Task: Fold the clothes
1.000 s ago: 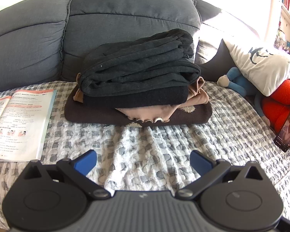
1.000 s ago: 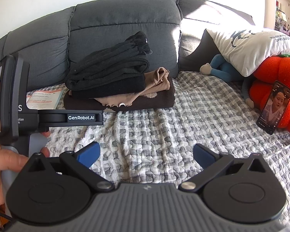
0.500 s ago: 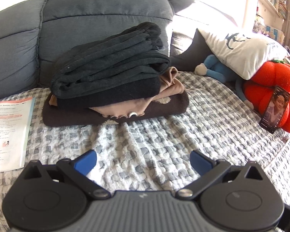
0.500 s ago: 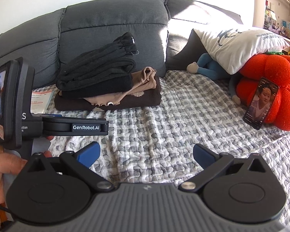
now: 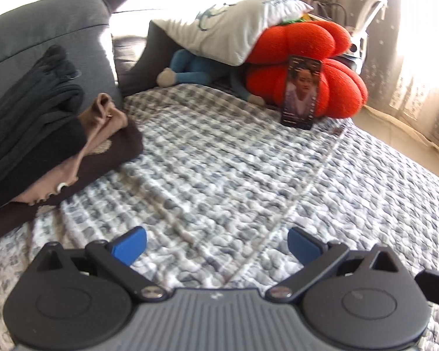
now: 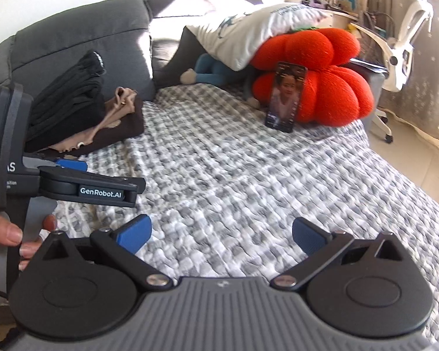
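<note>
On blanket (image 5: 234, 175): one clothes stack (image 5: 44, 134).

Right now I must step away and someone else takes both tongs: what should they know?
Left tongs: open, empty, over the checked cover.
Right tongs: open, empty, over the same cover.
Clothes: a folded stack sits at the sofa back, to the left.
Done: that stack looks folded.
Left: no unfolded garment is in view; look beyond these views for more.

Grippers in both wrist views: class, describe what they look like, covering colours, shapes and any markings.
Each gripper, left and right, has blue finger pads on black linkage arms, round black housings and a ribbed grey centre. In the right wrist view, the left unit's side reads "GenRobot.AI" in white; a bare hand grips it.
</note>
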A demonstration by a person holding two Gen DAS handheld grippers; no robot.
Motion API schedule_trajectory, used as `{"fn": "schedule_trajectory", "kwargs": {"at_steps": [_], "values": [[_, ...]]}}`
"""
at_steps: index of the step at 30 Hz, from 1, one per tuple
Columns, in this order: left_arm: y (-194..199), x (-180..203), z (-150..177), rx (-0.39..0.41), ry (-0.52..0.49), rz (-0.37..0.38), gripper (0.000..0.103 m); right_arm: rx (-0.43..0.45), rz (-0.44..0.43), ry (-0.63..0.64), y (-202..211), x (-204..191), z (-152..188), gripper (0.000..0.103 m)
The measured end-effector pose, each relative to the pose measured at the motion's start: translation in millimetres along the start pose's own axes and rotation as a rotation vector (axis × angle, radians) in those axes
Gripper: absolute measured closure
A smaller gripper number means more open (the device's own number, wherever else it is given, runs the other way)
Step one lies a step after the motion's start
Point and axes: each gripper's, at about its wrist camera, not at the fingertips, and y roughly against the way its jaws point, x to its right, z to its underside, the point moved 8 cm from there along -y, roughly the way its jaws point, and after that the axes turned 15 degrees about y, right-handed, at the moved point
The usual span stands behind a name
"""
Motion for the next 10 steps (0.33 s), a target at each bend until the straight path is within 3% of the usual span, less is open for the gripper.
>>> {"fn": "schedule_trajectory", "kwargs": {"at_steps": [10], "values": [[-20.4,74.9,17.8,-0.073,-0.182,0.134,0.0,-0.026,0.088,-0.094,3.4,39.0,40.9,0.0]]}}
